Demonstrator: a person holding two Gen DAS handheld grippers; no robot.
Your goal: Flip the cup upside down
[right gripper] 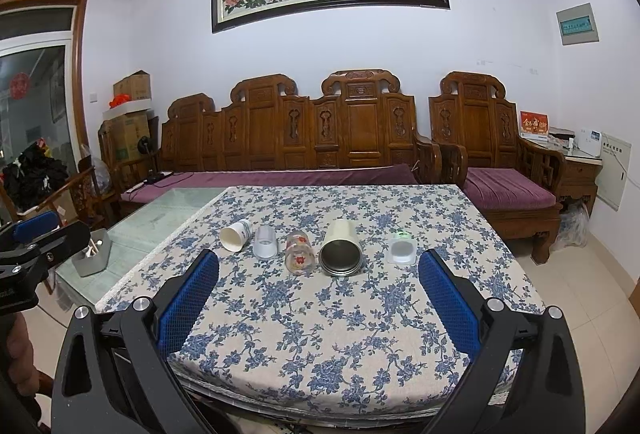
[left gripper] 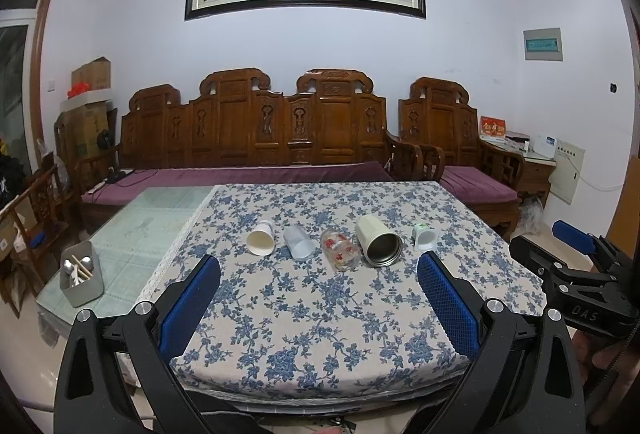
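Observation:
Several cups lie on their sides in a row on the blue-flowered tablecloth [left gripper: 320,306], mouths toward me: a white paper cup [left gripper: 261,237] [right gripper: 236,234], a frosted plastic cup [left gripper: 299,242] [right gripper: 265,242], a glass with red print [left gripper: 340,249] [right gripper: 298,252], a cream steel tumbler [left gripper: 378,240] [right gripper: 341,247] and a small white cup with green [left gripper: 425,236] [right gripper: 401,249]. My left gripper [left gripper: 319,269] is open and empty, well short of the row. My right gripper [right gripper: 319,265] is open and empty, just short of the glass and tumbler.
A grey caddy with utensils [left gripper: 81,279] [right gripper: 95,252] stands on the bare glass tabletop [left gripper: 160,214] to the left. A carved wooden sofa [left gripper: 256,138] with purple cushions runs behind the table. The right gripper's body [left gripper: 576,274] shows at the right edge of the left wrist view.

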